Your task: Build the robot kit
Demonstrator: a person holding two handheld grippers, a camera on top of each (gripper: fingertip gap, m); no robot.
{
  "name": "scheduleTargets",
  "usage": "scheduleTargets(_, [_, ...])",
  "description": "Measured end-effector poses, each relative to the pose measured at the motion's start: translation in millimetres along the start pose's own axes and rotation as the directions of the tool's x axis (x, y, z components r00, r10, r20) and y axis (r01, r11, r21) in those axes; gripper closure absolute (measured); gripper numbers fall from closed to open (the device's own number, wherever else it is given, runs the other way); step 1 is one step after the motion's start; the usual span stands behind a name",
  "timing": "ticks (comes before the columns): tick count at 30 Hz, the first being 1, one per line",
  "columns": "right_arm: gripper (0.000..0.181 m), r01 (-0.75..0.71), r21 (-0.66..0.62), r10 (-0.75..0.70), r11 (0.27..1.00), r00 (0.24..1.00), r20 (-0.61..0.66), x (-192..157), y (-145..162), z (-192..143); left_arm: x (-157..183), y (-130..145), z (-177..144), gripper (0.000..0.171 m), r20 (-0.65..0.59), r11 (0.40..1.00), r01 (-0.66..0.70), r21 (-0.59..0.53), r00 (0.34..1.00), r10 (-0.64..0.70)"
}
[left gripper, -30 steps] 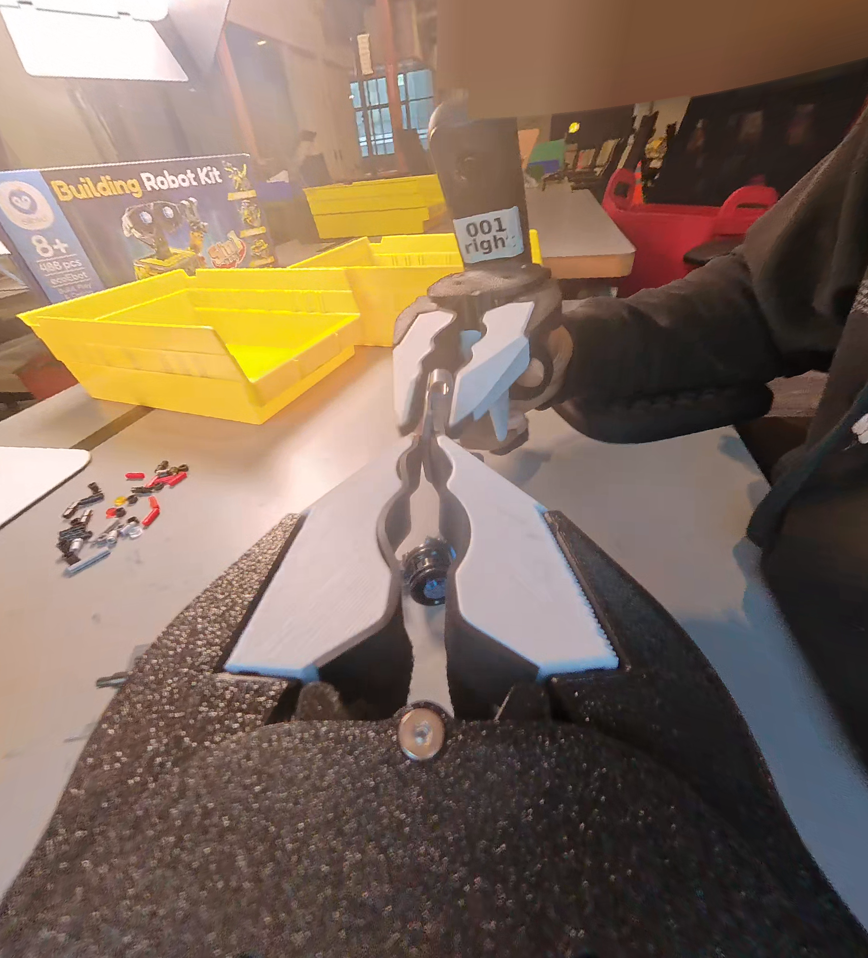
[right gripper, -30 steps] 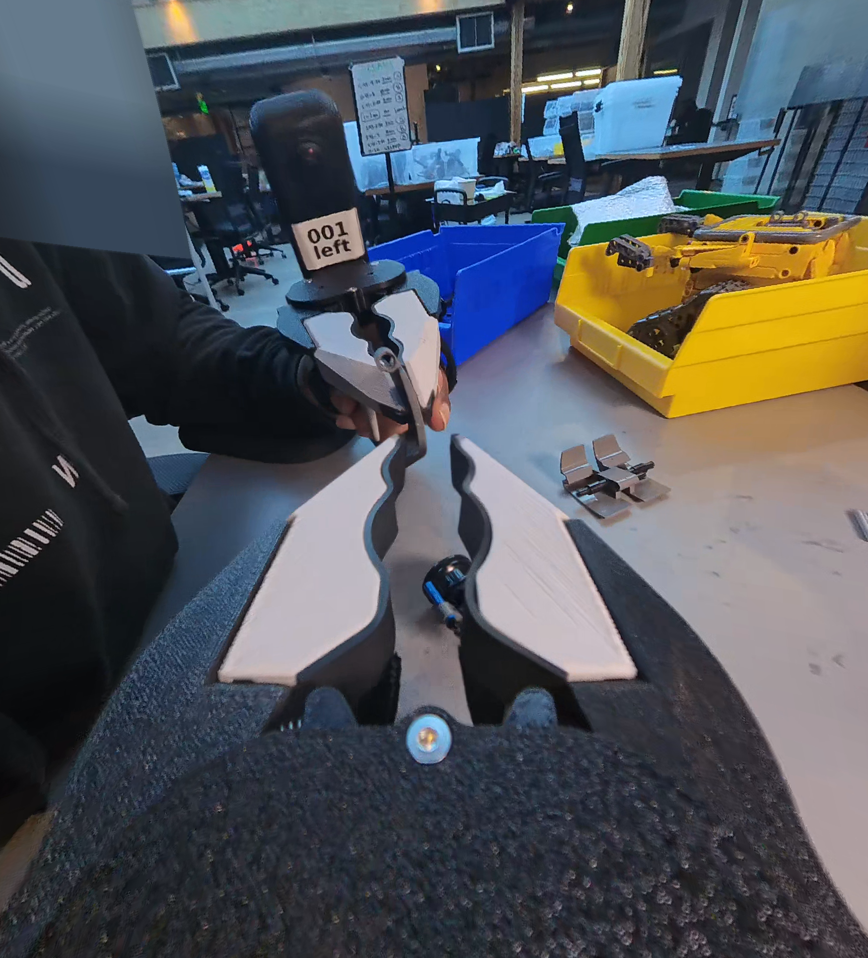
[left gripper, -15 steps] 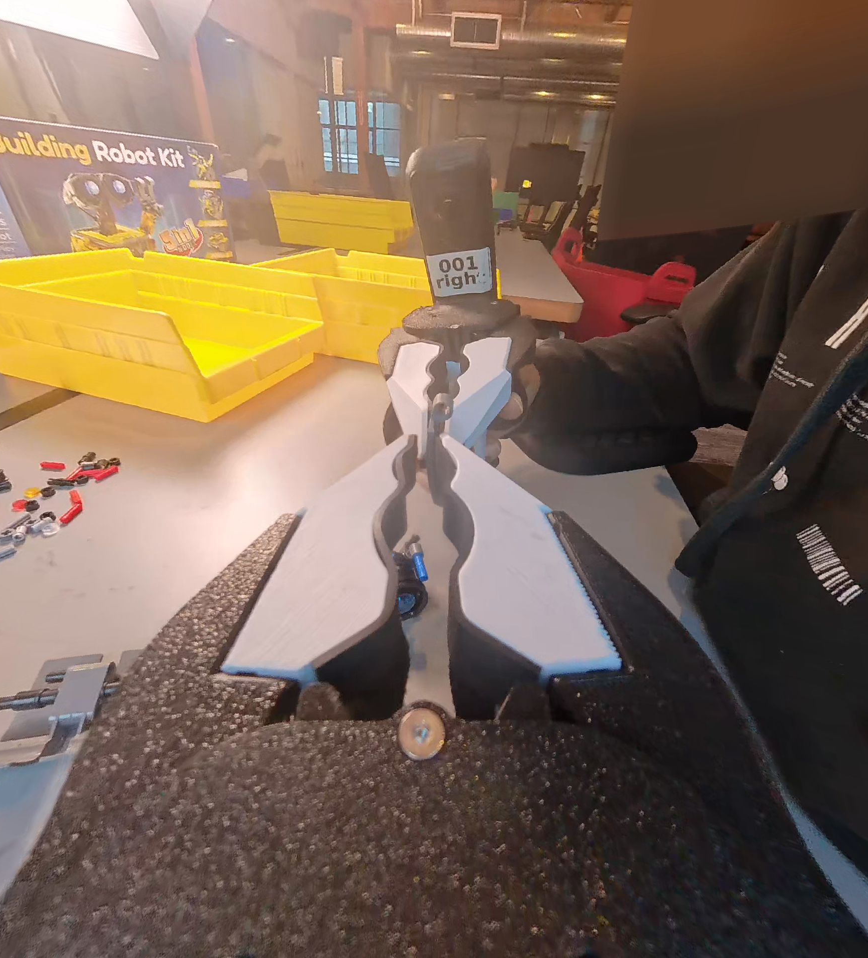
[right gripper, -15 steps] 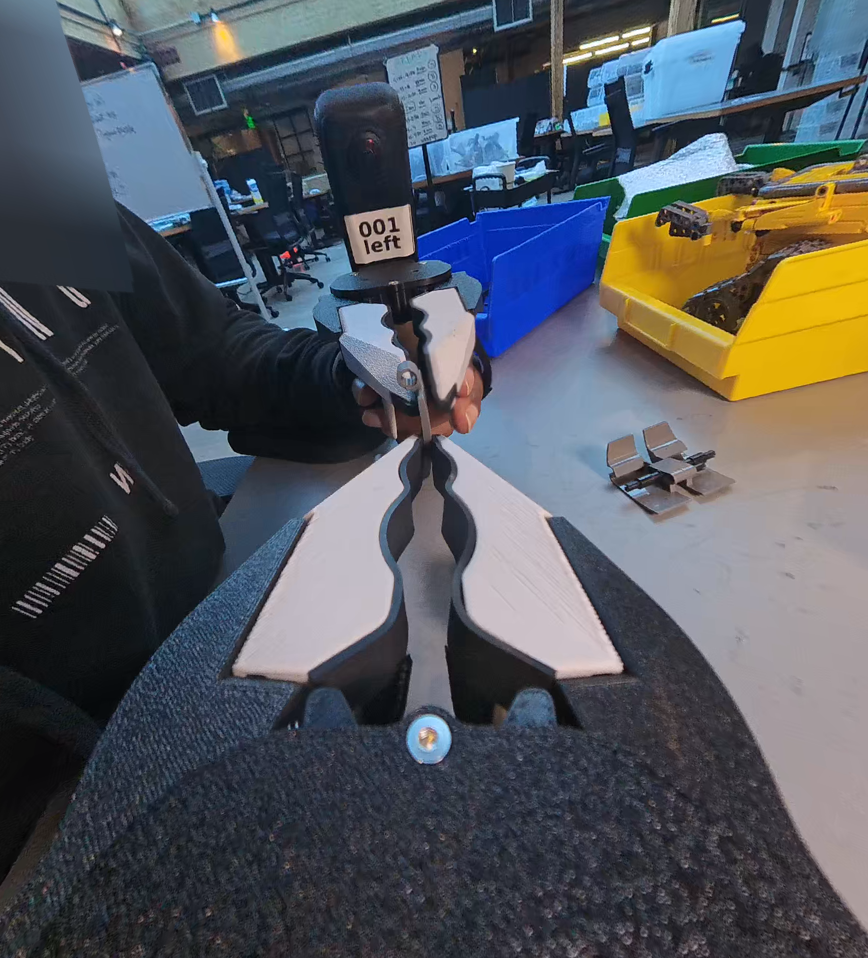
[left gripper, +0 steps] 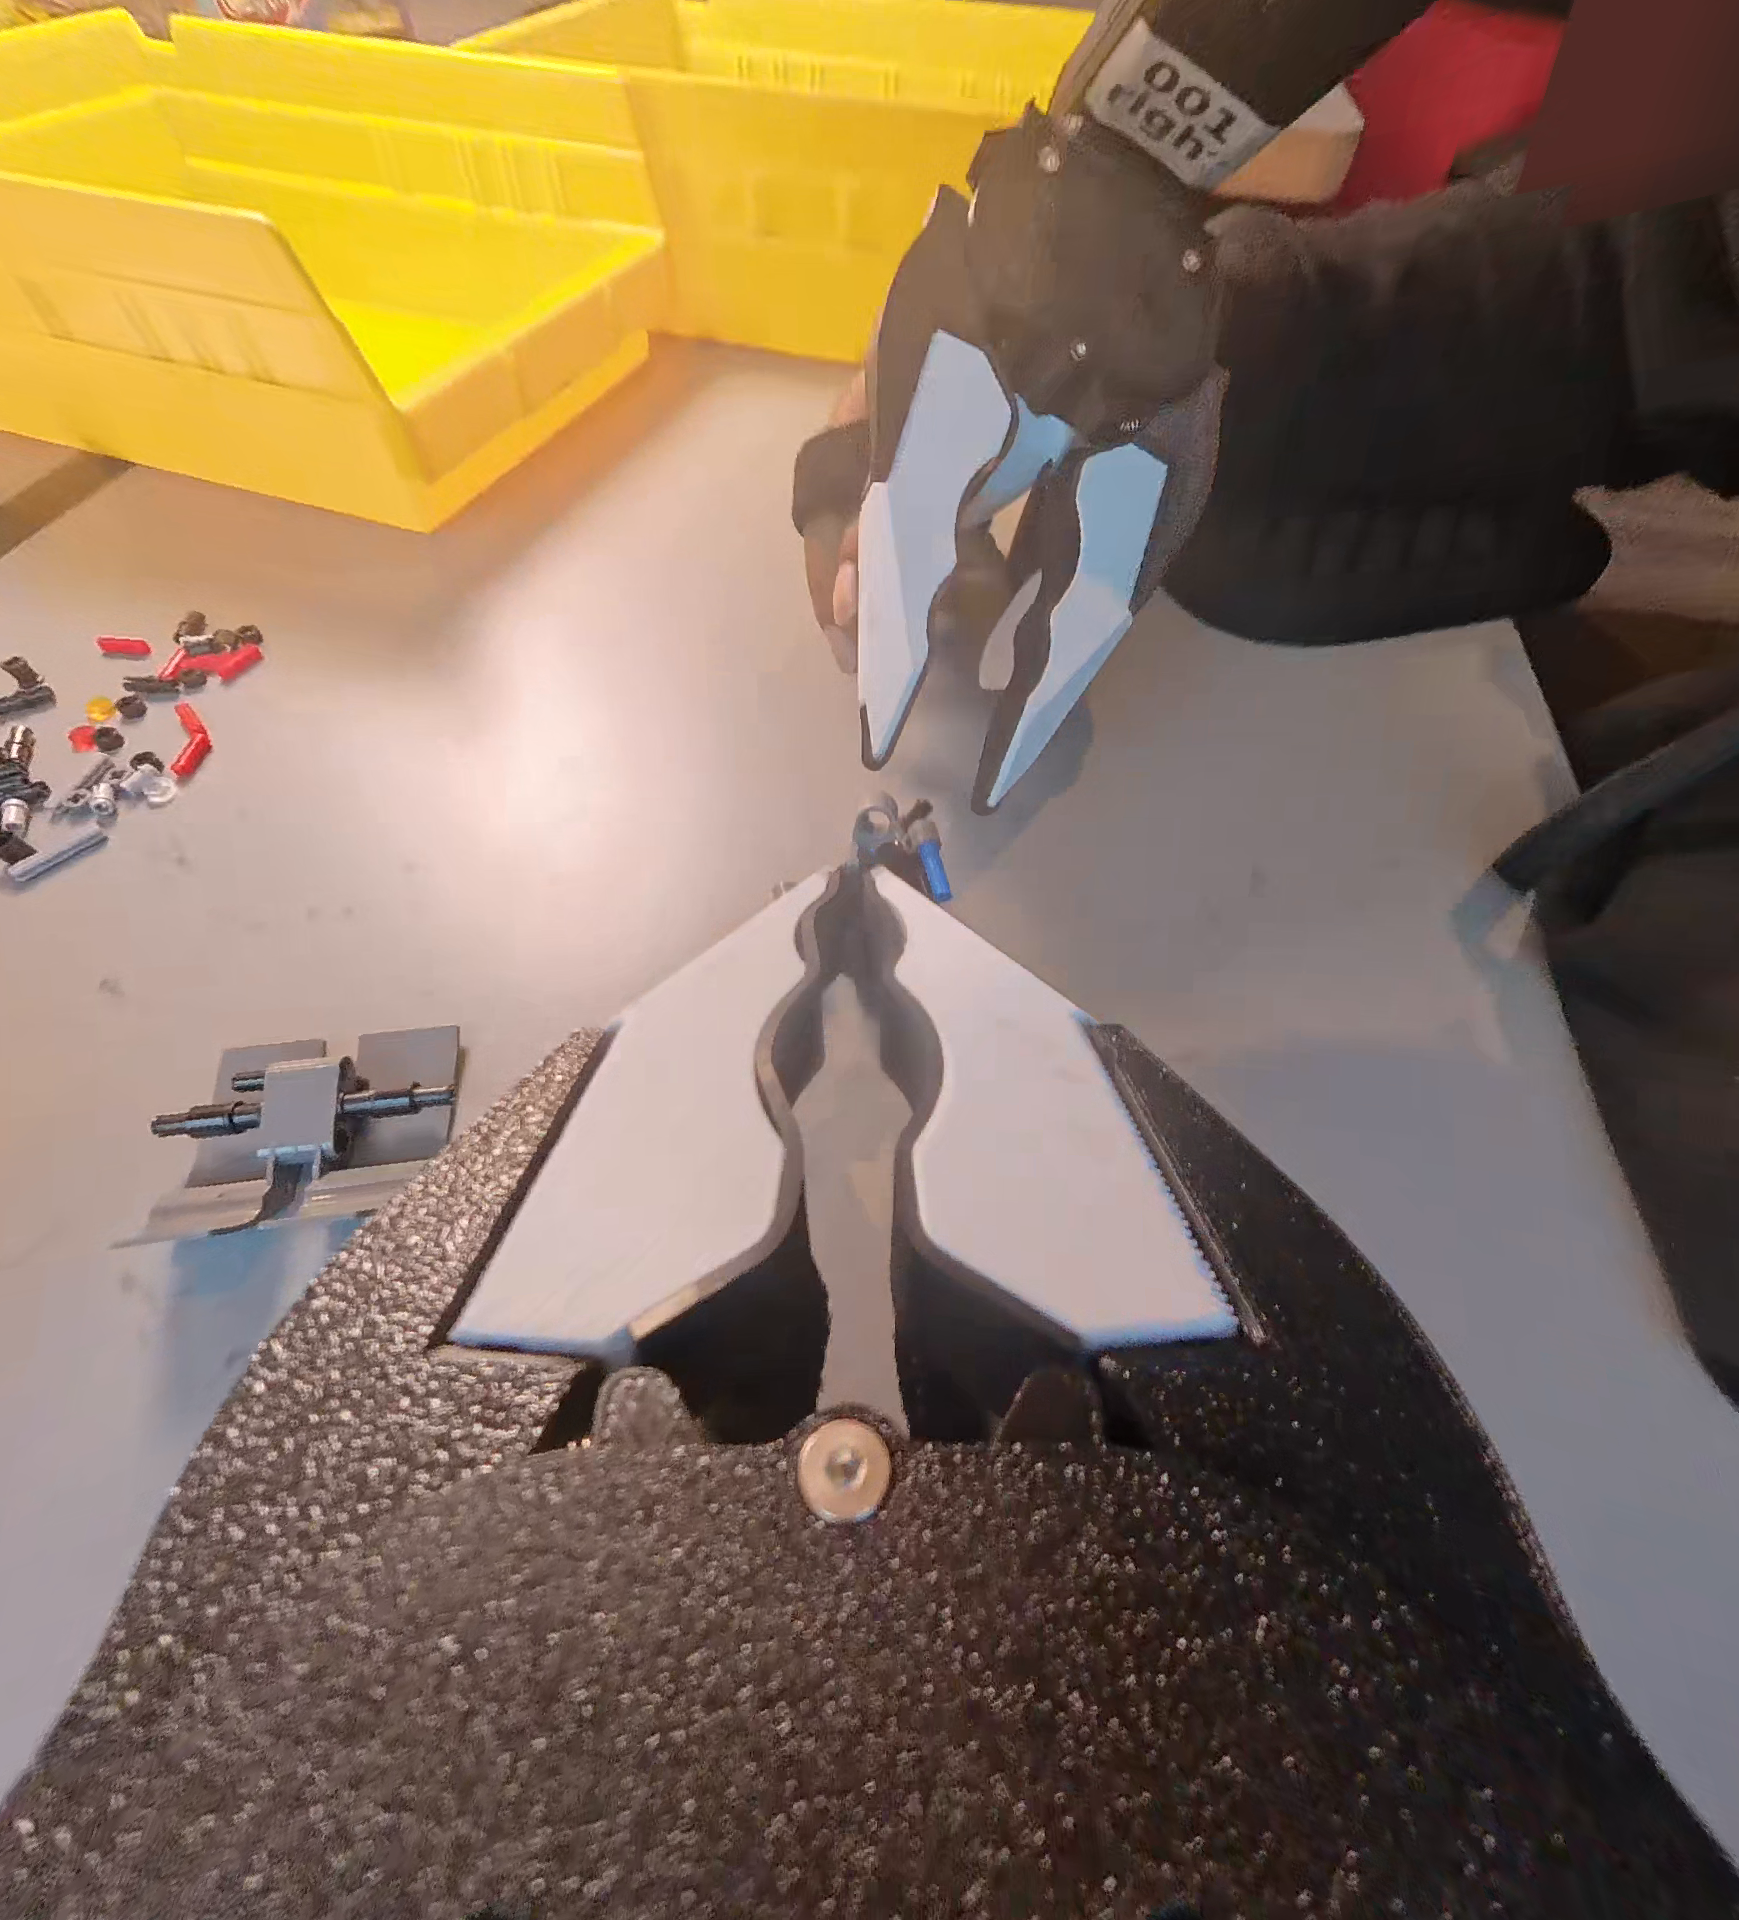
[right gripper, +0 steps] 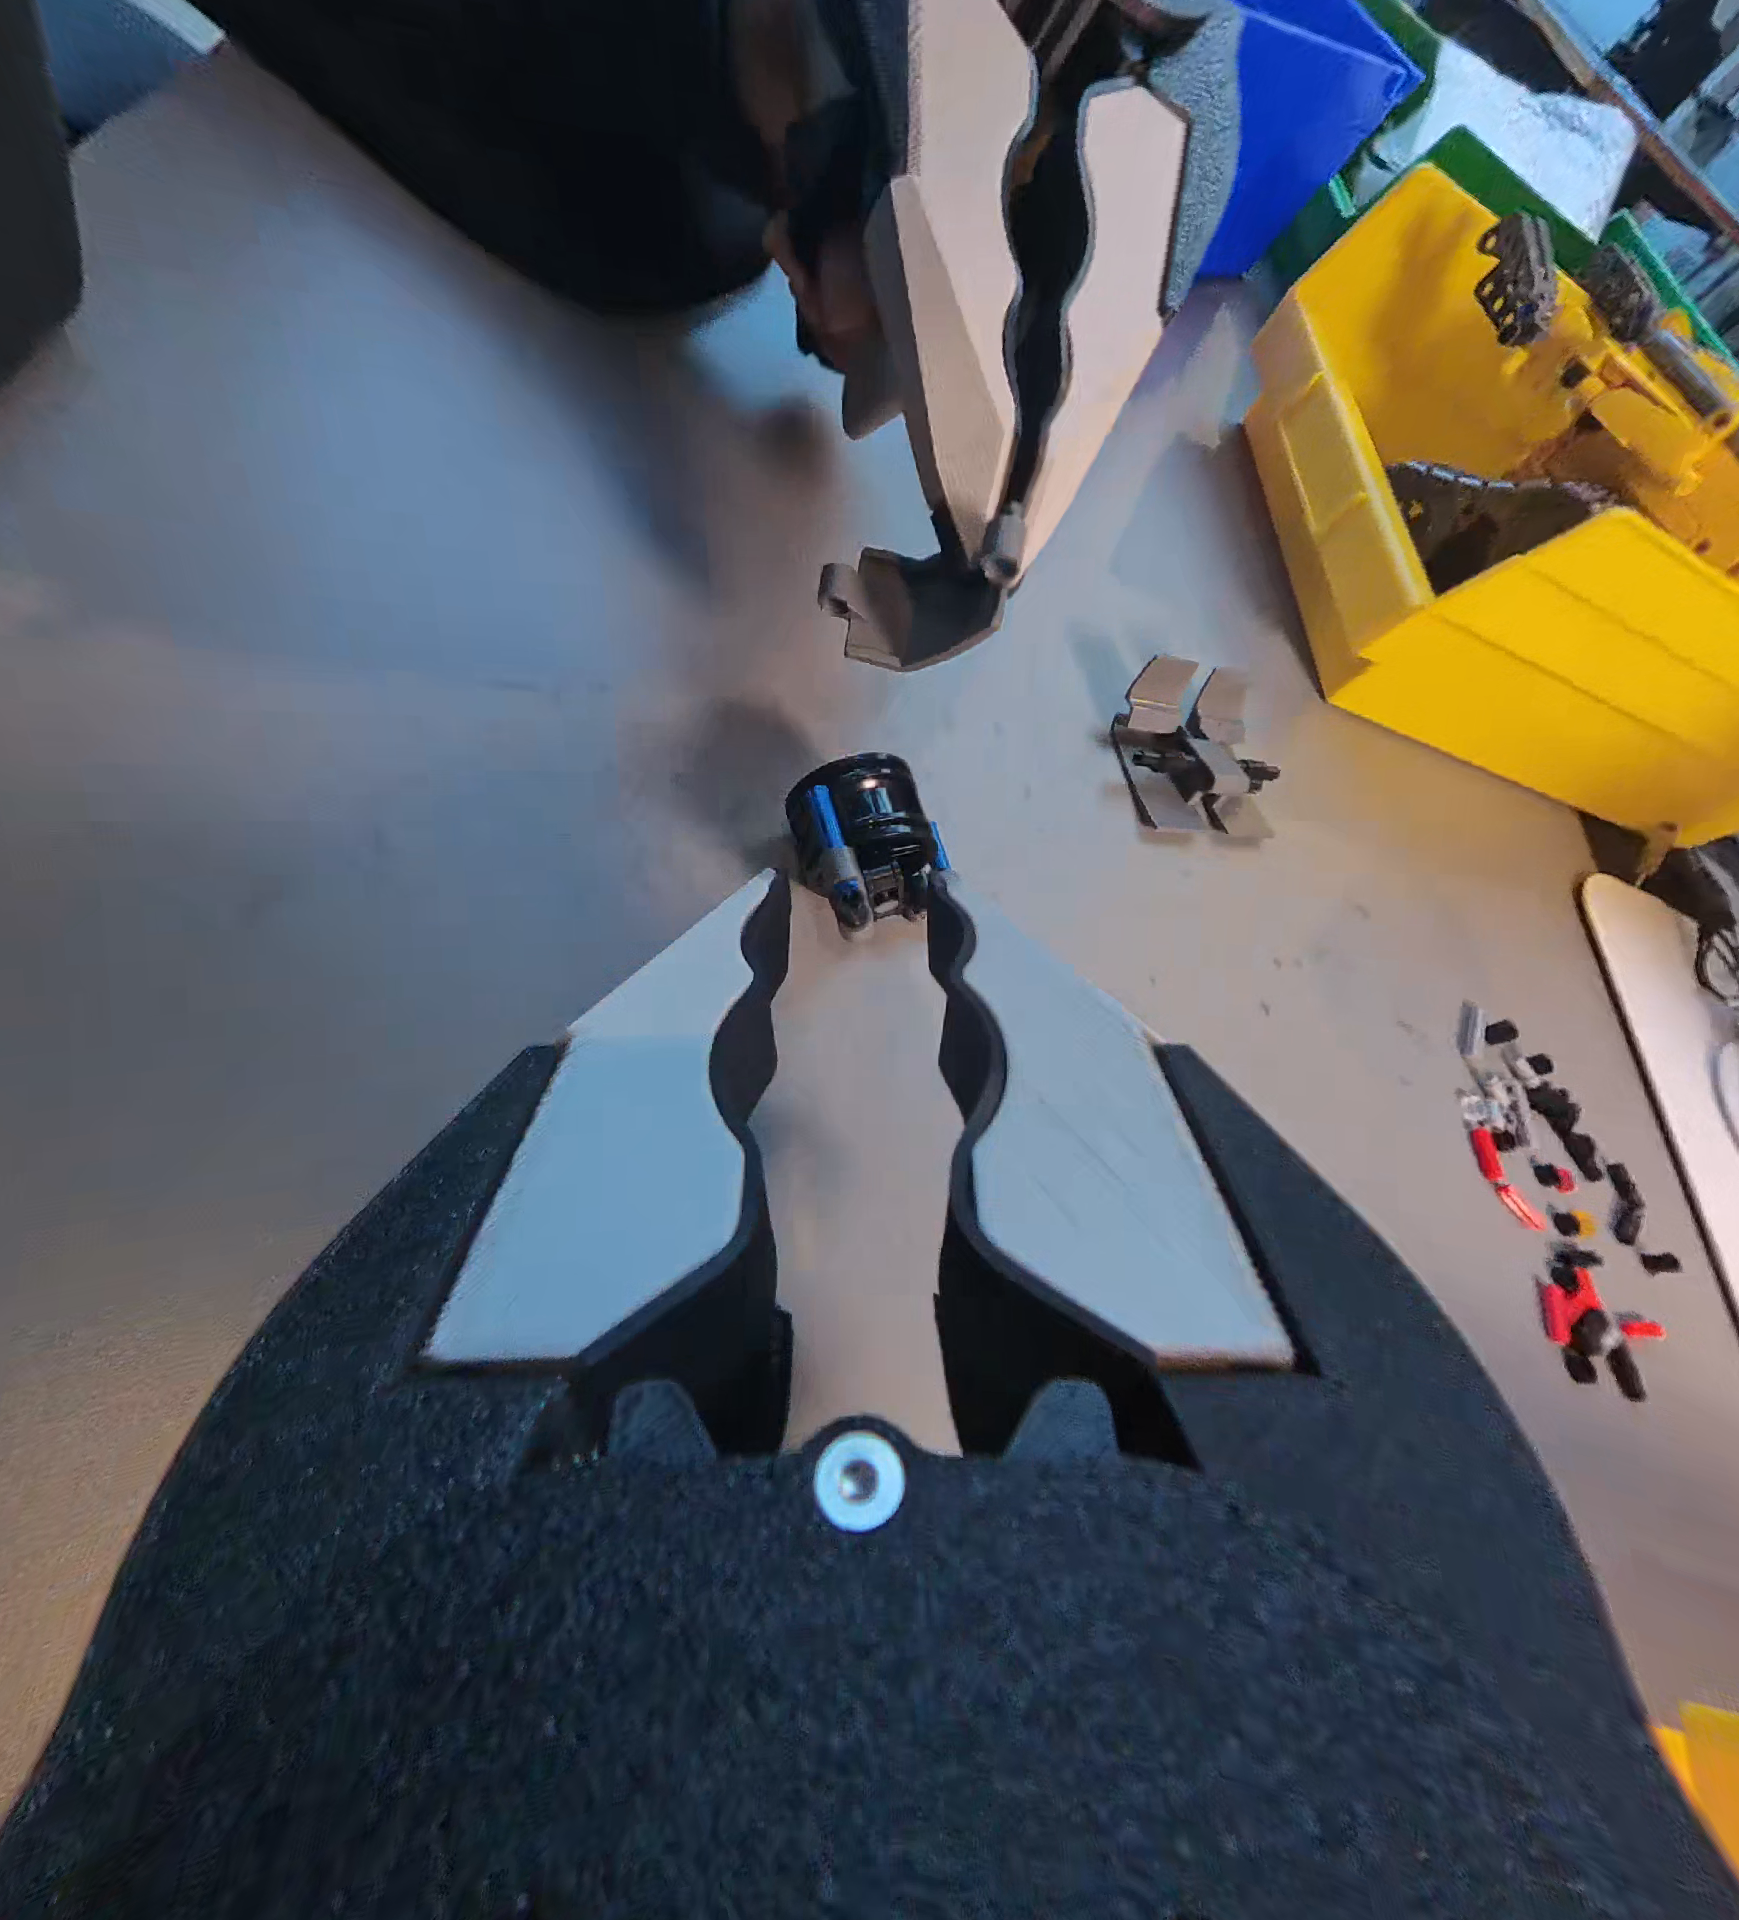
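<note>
My left gripper [left gripper: 860, 883] is shut on a thin grey piece [left gripper: 875, 826] that sticks out past its tips. In the right wrist view the same left gripper [right gripper: 990, 551] carries it as a grey curved panel [right gripper: 906, 618] hanging just above the table [right gripper: 325, 623]. My right gripper [right gripper: 854, 894] is open and low over the table. A black round piece with blue pins [right gripper: 860, 831] lies just ahead of its fingertips, loose, with the right fingertip [right gripper: 943, 899] close against it. The left wrist view shows the right gripper [left gripper: 932, 769] open above that piece [left gripper: 922, 852].
A grey hinged assembly [left gripper: 314, 1122] lies on the table, also in the right wrist view [right gripper: 1187, 769]. A pile of small black and red parts [left gripper: 86, 727] lies to one side. Yellow bins [left gripper: 273, 343] stand behind; another [right gripper: 1571, 644] holds a yellow model. A white board [right gripper: 1675, 1091] is at the right. Across from one pair of fingers to the other is roughly 6 cm.
Both grippers tilted down from a raised, face-to-face pose to the table. My right gripper, shut at the grey piece's end half a second ago, has opened and let go; the left keeps the piece.
</note>
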State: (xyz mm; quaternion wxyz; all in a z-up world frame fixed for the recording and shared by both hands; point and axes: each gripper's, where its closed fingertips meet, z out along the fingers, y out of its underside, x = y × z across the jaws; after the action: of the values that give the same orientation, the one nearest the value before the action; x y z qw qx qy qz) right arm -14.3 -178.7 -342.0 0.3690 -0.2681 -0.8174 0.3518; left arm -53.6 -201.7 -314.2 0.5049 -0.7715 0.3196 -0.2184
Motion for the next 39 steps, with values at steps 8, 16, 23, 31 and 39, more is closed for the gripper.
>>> scheduleTargets(8, [0.165, 0.195, 0.008, -0.195, 0.981, 0.981, 0.003, -2.7, 0.5, 11.0, 2.6, 15.1, 6.9, 0.17, -0.012, 0.997, -0.01, -0.072, 1.0, 0.009])
scheduleTargets(16, [0.175, 0.206, 0.03, -0.206, 0.978, 0.978, 0.001, -4.8, 1.2, 16.1, 1.8, 14.6, 5.5, 0.17, -0.016, 0.998, -0.004, -0.065, 1.0, 0.003])
scheduleTargets(23, [0.176, -0.348, 0.196, 0.325, 0.917, 0.935, 0.139, 21.7, -33.7, -0.8, 3.2, -6.2, 0.0, 0.171, -0.01, 0.999, 0.004, 0.046, 1.0, -0.003])
scheduleTargets(31, [0.179, -0.671, 0.242, 0.62, 0.701, 0.741, 0.259, 28.2, -53.3, -7.3, 12.7, -6.7, 5.5, 0.171, -0.031, 0.999, 0.012, 0.036, 0.999, -0.011])
scheduleTargets(39, [0.177, -0.604, 0.095, 0.582, 0.792, 0.792, 0.185, 12.0, -25.6, 4.6, 4.0, 6.2, 3.2, 0.17, 0.013, 0.999, -0.013, -0.051, 1.0, 0.014])
